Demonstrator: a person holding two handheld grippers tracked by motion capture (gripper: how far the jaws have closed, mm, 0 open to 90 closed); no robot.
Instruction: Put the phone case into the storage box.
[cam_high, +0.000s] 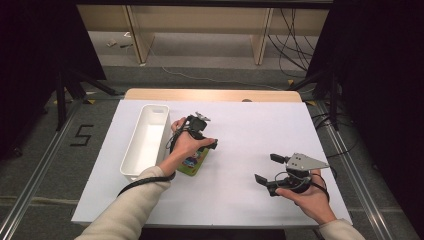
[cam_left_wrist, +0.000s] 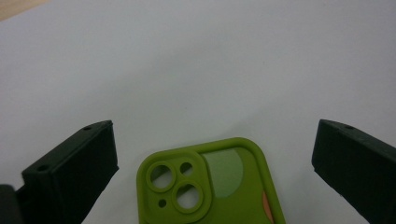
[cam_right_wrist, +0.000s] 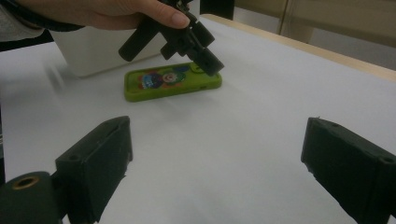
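The green case (cam_high: 194, 162) lies flat on the counter (cam_high: 250, 130), just right of the bin (cam_high: 145, 141). The left claw (cam_high: 206, 131) hovers spread above it; the right claw (cam_high: 266, 168) is spread, well apart.

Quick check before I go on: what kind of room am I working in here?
Most likely a lab or recording workspace, not a home. The table has a plain white cover, black curtains hang at both sides, loose cables run over the floor behind it, and a "5" is marked on the floor.

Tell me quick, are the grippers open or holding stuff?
Left gripper: open, above the green phone case, holding nothing.
Right gripper: open, empty.
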